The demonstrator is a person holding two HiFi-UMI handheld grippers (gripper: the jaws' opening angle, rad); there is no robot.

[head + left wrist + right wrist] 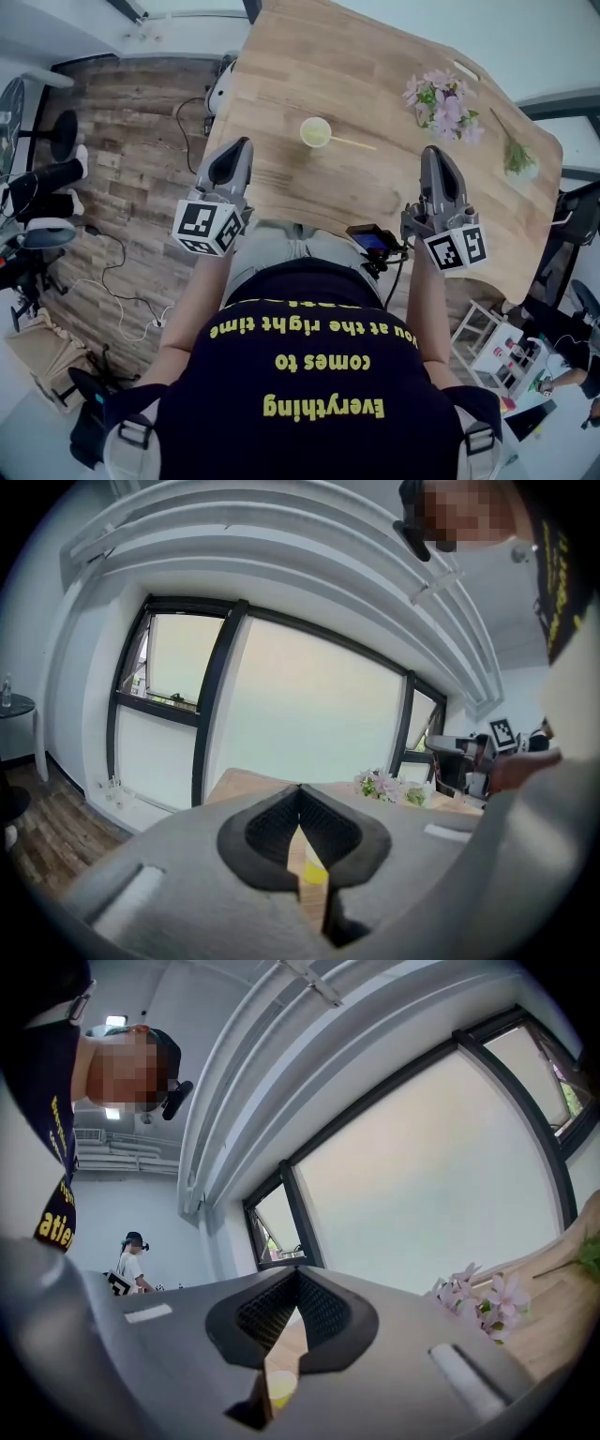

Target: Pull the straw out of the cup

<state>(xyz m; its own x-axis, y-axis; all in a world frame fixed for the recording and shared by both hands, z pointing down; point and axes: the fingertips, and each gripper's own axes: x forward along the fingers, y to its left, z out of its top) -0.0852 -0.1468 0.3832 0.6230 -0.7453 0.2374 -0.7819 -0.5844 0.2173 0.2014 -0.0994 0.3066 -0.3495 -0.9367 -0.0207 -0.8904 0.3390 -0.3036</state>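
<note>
Grey left gripper and grey right gripper both closed, empty, at near edge of pale wooden table; small pale-green cup with thin yellow straw leaning out stands ahead, between them.

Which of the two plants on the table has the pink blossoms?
The bunch nearer the cup has the pink blossoms. The other plant, farther right, looks all green.
</note>
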